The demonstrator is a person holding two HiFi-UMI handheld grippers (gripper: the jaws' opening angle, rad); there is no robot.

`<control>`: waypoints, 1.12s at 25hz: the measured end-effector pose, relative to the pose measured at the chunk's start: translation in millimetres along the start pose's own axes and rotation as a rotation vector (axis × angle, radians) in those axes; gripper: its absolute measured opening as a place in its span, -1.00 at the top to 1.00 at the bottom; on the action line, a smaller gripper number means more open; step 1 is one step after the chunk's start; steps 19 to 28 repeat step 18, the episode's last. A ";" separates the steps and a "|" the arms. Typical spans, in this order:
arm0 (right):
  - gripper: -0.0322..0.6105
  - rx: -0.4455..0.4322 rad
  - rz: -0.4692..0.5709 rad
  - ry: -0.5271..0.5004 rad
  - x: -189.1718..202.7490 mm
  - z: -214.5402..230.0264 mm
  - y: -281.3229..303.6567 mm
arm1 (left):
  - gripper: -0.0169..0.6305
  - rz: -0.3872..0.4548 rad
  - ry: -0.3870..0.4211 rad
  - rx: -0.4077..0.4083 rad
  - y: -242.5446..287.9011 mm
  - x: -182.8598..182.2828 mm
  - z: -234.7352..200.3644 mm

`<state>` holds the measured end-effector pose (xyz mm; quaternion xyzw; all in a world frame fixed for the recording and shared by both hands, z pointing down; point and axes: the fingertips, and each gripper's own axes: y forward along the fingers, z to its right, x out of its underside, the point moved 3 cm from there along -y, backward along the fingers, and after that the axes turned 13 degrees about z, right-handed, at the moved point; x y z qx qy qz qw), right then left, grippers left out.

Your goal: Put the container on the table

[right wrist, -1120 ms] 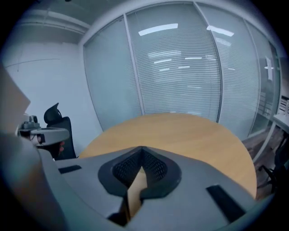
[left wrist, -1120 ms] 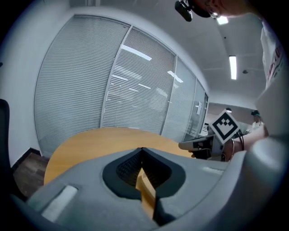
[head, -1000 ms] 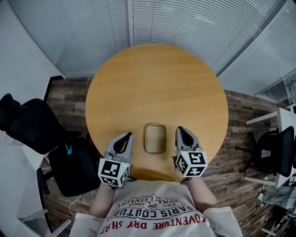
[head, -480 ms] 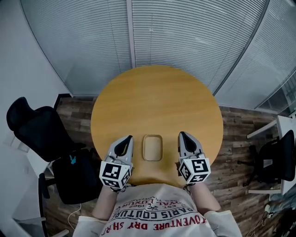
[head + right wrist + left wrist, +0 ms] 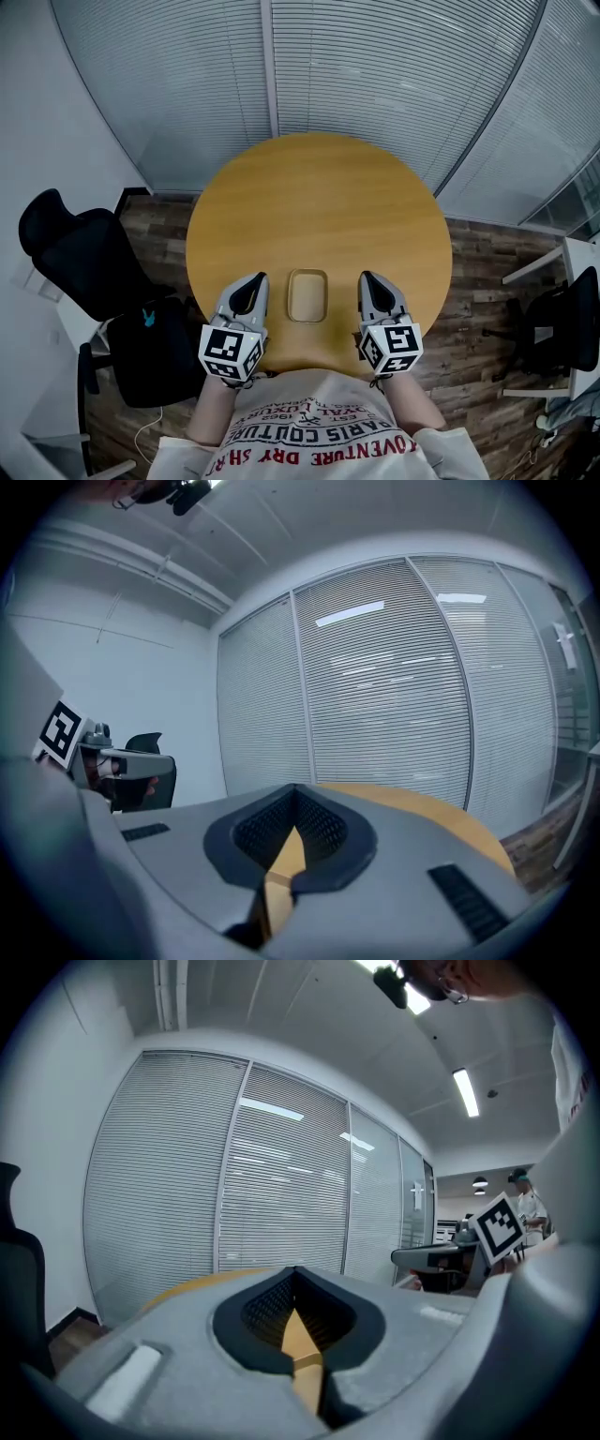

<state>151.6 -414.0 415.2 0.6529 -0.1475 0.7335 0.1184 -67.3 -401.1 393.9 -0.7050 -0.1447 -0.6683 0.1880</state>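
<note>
A small tan rectangular container (image 5: 307, 295) rests on the round wooden table (image 5: 319, 202), near its front edge. My left gripper (image 5: 251, 286) hovers just left of it and my right gripper (image 5: 368, 284) just right of it, neither touching it. Both are shut with nothing held. In the left gripper view the left gripper (image 5: 295, 1283) shows its jaws closed together over the table top (image 5: 202, 1283). The right gripper view shows the right gripper (image 5: 295, 803) with its jaws likewise together above the table (image 5: 422, 808). The container is hidden in both gripper views.
A black office chair (image 5: 80, 258) and a dark bag (image 5: 155, 352) stand left of the table. Another chair (image 5: 562, 328) and a white desk edge (image 5: 572, 258) are at the right. Glass walls with blinds (image 5: 375, 66) curve behind the table. Wood flooring surrounds it.
The head view has pulled back and up, so the table looks smaller. Both grippers stay beside the container, with the container still resting on the table.
</note>
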 end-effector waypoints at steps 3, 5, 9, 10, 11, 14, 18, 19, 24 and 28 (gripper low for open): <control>0.88 0.005 -0.019 0.007 3.0 0.6 0.1 | 0.95 0.001 0.005 0.000 0.1 -2.2 1.7; 0.88 0.006 -0.029 0.014 4.8 -0.1 1.0 | 0.95 0.001 0.010 -0.002 -0.4 -3.6 1.7; 0.88 -0.009 -0.042 0.011 7.0 -5.4 -0.2 | 0.95 -0.001 0.009 -0.007 -3.4 -3.9 2.7; 0.88 -0.013 -0.047 0.010 8.1 -6.5 -0.2 | 0.95 -0.002 0.009 -0.006 -3.4 -3.7 3.2; 0.88 -0.015 -0.052 0.010 9.3 -7.7 -0.1 | 0.95 -0.004 0.008 -0.006 -3.3 -3.4 3.8; 0.88 -0.022 -0.064 0.015 12.9 -14.6 0.0 | 0.95 -0.008 0.008 -0.004 -5.1 -2.2 4.6; 0.88 -0.039 -0.074 0.013 17.2 -27.5 1.2 | 0.95 -0.011 0.004 0.001 -9.9 0.3 1.8; 0.88 -0.039 -0.074 0.013 17.2 -27.5 1.2 | 0.95 -0.011 0.004 0.001 -9.9 0.3 1.8; 0.88 -0.039 -0.074 0.013 17.2 -27.5 1.2 | 0.95 -0.011 0.004 0.001 -9.9 0.3 1.8; 0.88 -0.039 -0.074 0.013 17.2 -27.5 1.2 | 0.95 -0.011 0.004 0.001 -9.9 0.3 1.8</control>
